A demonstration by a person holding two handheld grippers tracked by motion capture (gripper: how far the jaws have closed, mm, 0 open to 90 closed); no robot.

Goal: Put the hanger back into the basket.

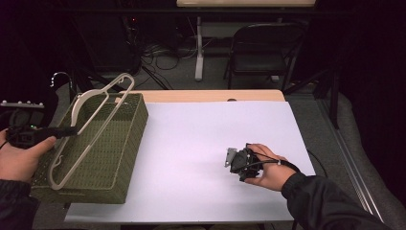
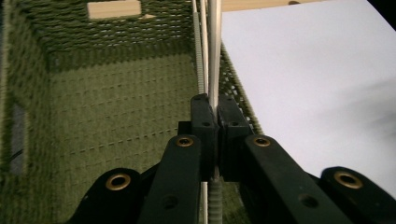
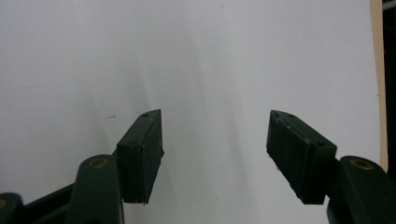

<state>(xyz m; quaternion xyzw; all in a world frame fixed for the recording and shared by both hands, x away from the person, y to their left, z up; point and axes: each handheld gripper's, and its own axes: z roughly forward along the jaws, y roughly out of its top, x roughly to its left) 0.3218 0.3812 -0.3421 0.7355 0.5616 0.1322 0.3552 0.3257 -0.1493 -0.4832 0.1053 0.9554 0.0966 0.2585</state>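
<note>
Item: cream clothes hanger (image 1: 95,124) held over green woven basket (image 1: 122,158), left of frame.

Left claw (image 1: 72,130) clenched on the hanger's bar, hanger tilted above the basket opening, metal hook at upper left. Basket sits on the white bench (image 1: 215,124), left edge. Right claw (image 3: 215,154) released, jaws apart with nothing between, resting at lower centre-right of the bench.

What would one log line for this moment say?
left gripper: shut on hanger | hanger: over basket | right gripper: open, empty
</note>
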